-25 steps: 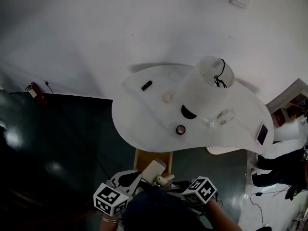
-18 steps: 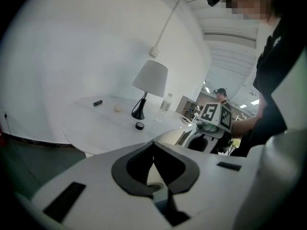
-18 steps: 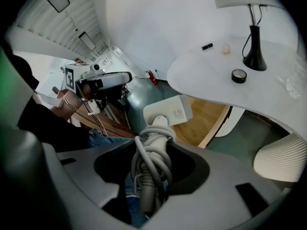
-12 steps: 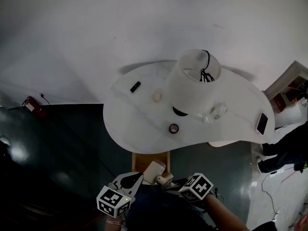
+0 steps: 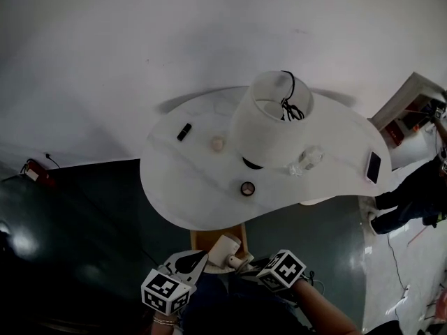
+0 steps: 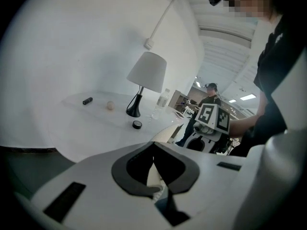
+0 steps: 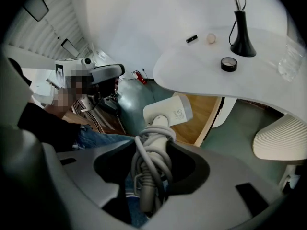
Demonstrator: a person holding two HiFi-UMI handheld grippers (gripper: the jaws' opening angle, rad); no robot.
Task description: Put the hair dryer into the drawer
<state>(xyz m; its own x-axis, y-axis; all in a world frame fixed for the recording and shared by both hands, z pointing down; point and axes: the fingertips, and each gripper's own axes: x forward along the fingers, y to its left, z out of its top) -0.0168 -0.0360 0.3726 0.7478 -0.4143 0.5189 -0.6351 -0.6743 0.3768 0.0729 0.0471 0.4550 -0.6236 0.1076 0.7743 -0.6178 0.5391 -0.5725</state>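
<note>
The white tabletop (image 5: 178, 187) and its lamp (image 5: 269, 128) lie ahead of both claws. The wooden drawer (image 5: 208, 237) sits just beyond the right claw (image 7: 154, 152), which pinches the hair dryer (image 7: 169, 111) by its cord-wrapped handle. The left claw (image 6: 154, 145), just beside, is pressed together and empty.

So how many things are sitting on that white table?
6: lamp in the middle, black stick and pale ball at its left, round tin in front, clear bottle at its right, phone near the right edge. The lamp may hide others.
</note>
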